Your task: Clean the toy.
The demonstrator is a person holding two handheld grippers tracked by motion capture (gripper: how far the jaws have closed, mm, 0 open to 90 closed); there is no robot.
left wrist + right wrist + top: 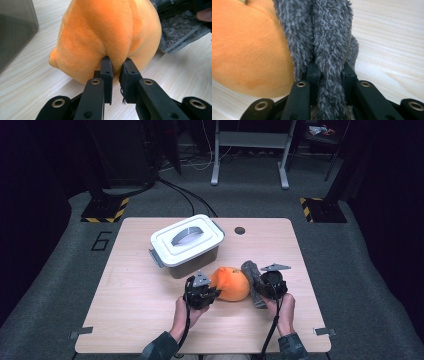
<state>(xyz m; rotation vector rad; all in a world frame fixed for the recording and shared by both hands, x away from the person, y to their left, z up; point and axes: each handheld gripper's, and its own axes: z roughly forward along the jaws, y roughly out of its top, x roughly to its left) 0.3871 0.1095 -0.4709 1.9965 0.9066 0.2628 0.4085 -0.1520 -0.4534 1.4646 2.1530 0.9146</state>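
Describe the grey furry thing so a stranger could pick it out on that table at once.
Start from the white-lidded bin at the back of the wooden table, then come forward to the orange plush. Pressed against that plush's right side lies the grey furry piece, pinched by the right tool. It alone is dark, shaggy and long.

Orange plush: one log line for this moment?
left gripper: shut on orange plush | right gripper: shut on grey plush | lidded box: behind, untouched
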